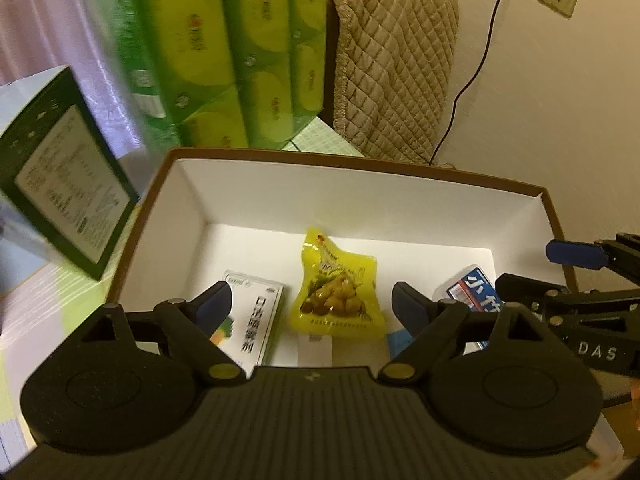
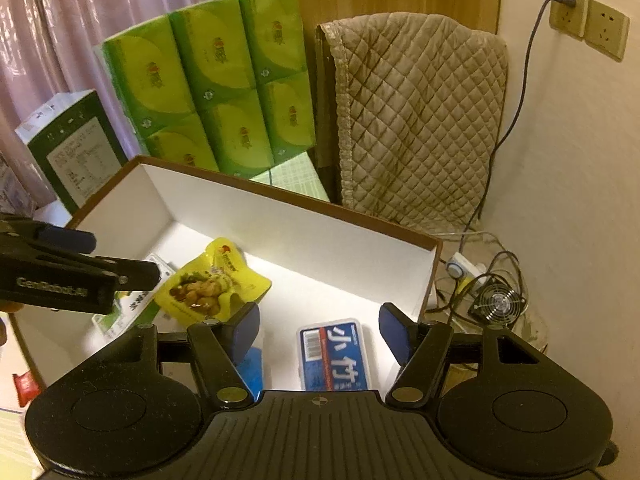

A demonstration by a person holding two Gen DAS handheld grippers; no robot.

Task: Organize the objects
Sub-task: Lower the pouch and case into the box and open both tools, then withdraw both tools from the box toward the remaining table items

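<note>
Glossy yellow snack pouch (image 1: 338, 286), crumpled.

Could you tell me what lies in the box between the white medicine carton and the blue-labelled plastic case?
The yellow snack pouch lies between the medicine carton and the blue-labelled case, seen best from the left wrist.
</note>
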